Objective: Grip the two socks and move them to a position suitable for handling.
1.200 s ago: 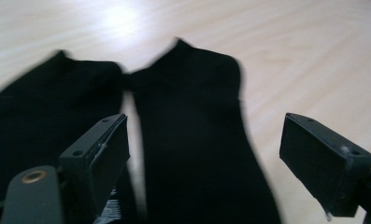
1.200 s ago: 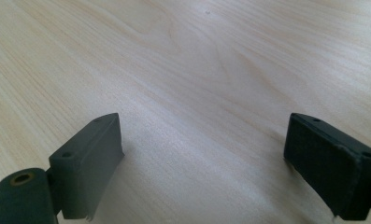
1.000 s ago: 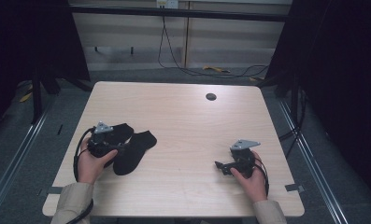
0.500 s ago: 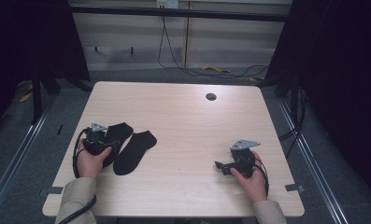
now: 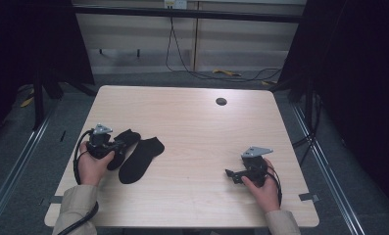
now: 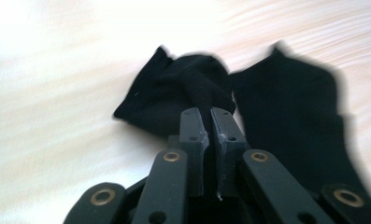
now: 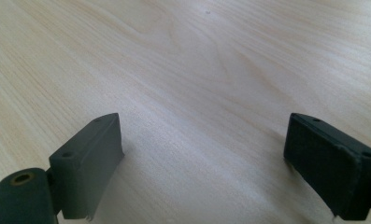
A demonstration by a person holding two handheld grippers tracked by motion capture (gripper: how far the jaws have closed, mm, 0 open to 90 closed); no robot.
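Observation:
Two black socks lie side by side on the left part of the wooden table [image 5: 197, 132]. My left gripper [image 5: 114, 145] rests over the left sock [image 5: 128, 138]. Its jaws have just been closing and now pinch a fold of that sock [image 6: 174, 93] at the tips of the left gripper [image 6: 210, 114]. The right sock [image 5: 140, 159] lies flat beside it, also seen in the left gripper view [image 6: 290, 112]. My right gripper [image 5: 230, 175] sits low at the table's right front, open, and between the jaws of this right gripper [image 7: 204, 163] there is only bare wood.
A dark round grommet hole [image 5: 221, 101] sits near the table's far edge. Cables [image 5: 182, 58] run across the grey floor behind the table. Black curtains hang at both sides, and metal rails flank the table.
The left jaws have gone from wide open to pressed together on the left sock, which is now bunched up at their tips. The right hand has kept still.

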